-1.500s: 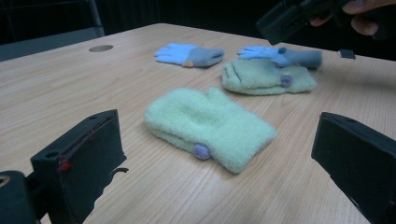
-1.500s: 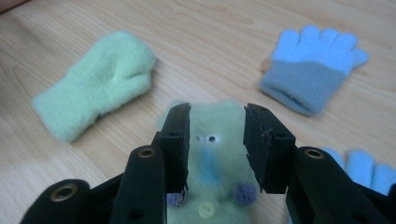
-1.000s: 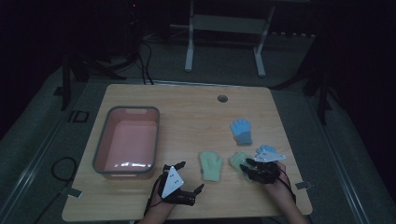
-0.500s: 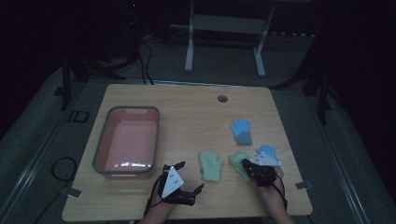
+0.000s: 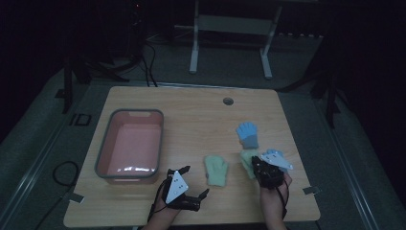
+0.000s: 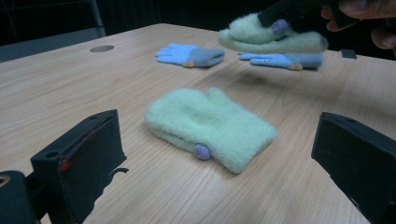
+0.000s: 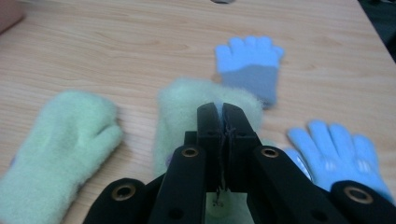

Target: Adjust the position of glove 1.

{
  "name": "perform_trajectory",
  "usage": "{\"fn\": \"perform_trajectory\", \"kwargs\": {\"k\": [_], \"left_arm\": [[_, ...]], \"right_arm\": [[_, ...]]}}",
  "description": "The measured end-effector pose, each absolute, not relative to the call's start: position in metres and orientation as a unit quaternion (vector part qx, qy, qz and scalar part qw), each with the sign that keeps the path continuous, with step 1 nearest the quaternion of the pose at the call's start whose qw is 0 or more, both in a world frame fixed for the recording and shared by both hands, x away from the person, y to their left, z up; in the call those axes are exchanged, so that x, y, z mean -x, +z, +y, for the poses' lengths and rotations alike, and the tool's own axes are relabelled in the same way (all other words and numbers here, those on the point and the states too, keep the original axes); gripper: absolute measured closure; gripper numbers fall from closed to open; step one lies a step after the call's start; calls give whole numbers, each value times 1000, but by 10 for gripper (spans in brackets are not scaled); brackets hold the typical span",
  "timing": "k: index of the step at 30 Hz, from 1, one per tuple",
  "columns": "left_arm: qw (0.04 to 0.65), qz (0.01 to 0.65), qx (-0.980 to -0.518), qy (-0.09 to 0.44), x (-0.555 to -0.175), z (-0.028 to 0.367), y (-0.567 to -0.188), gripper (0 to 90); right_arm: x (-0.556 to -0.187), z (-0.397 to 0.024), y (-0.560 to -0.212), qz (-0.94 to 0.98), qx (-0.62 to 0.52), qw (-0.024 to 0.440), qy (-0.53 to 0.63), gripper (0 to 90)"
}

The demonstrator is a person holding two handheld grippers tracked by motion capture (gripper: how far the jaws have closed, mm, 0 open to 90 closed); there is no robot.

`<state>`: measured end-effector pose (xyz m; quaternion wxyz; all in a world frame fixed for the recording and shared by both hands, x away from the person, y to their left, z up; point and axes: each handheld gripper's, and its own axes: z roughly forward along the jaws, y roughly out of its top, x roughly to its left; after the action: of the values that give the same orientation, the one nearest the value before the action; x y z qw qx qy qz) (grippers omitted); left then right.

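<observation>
Two fuzzy green mittens and two blue gloves lie at the front right of the wooden table (image 5: 191, 110). My right gripper (image 5: 259, 166) (image 7: 220, 112) is shut on one green mitten (image 5: 247, 160) (image 7: 184, 100) and holds it just above the table. This held mitten (image 6: 271, 38) hangs over one blue glove (image 6: 280, 59) (image 7: 341, 149). The other green mitten (image 5: 216, 170) (image 6: 210, 126) (image 7: 60, 140) lies flat in front of my left gripper (image 5: 192, 181) (image 6: 217, 135), which is open and holds nothing. The second blue glove (image 5: 247, 134) (image 6: 189, 54) (image 7: 250, 60) lies farther back.
A pink tub with a grey rim (image 5: 129, 113) stands at the left of the table with nothing in it. A round cable hole (image 5: 228, 101) sits near the far edge. Beyond the table stand a white frame and cables on the floor.
My right gripper has closed on the green mitten near the blue glove and raised it off the table, shifting slightly left. The left gripper and the other mitten have stayed put.
</observation>
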<state>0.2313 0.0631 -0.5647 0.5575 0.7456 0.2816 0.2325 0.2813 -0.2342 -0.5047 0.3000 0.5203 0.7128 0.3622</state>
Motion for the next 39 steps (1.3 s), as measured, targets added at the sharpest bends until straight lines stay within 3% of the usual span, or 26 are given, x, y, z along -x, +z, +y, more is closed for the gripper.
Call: {"fn": "perform_trajectory", "kwargs": {"k": [17,24,39], "left_arm": [[555,279,-750,228,-231,62,-565,23],[555,277,-750,228,-231,62,-565,23],[555,279,-749,229,-231,62,-565,23]], "right_arm": [[-281,-223,-554,716,-553,277,323,841],[-282,-229,-547,730,-539,255,334,702],[-296,-259,-518,795,-451,201,353,620]]}}
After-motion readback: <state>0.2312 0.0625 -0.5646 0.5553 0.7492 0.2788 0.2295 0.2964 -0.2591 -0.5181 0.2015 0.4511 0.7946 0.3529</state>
